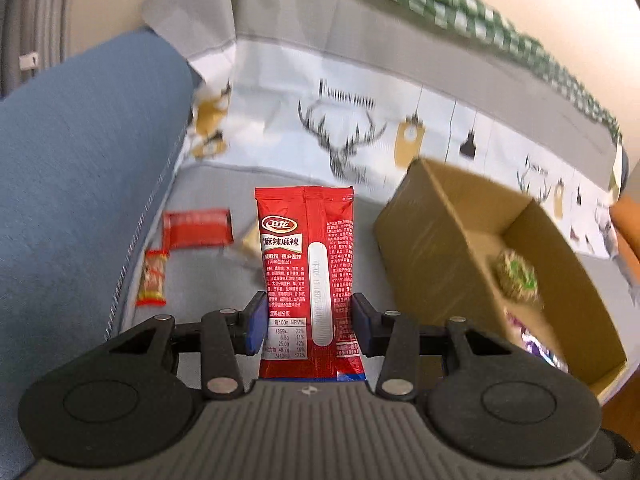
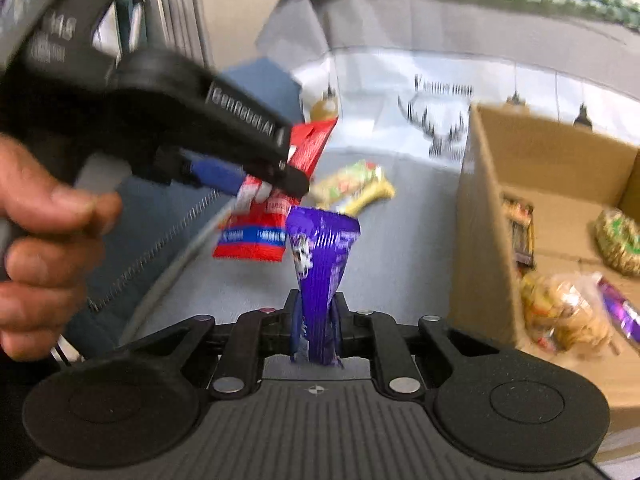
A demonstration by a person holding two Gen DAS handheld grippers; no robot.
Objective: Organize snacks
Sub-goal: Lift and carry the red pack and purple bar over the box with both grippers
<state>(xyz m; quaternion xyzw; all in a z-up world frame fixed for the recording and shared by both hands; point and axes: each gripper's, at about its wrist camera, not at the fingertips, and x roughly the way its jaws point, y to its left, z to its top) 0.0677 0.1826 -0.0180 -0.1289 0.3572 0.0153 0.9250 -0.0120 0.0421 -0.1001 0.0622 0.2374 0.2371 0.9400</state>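
With both grippers loaded, pictured mid-carry over a grey bed: left gripper point(image 1: 308, 322) pinching a red snack packet point(image 1: 306, 272) low on its body, blue pads point(image 1: 256, 322) pressed to either long edge, packet standing straight out along the fingers with its sealed end farthest from the hand. Right gripper point(image 2: 317, 326) squeezed nearly together on a crumpled purple wrapper point(image 2: 320, 272), likewise pointing away from the hand and flaring at its far end.

Seen from the right wrist, left gripper crossing in from the upper left, gripped by a bare hand point(image 2: 44, 248), its red packet hanging just beside the top of the purple wrapper (touching or not, impossible to say through the blur).

Outward from there: open cardboard box point(image 1: 436, 216) lying to the right of both grippers, in each view, near wall toward them, already holding a round green-and-tan snack point(image 1: 516, 276), a clear bag of biscuits point(image 2: 564, 316) and a dark bar point(image 2: 520, 232). Closer to the right gripper than to the left, judging by how large the box looms in the right wrist view; probably first to drop, with a short swing rightward over the near wall.

Left behind on the bedcover: a second red packet point(image 1: 198, 228), a small orange-red candy point(image 1: 153, 278), a yellow-green packet point(image 2: 352, 186).
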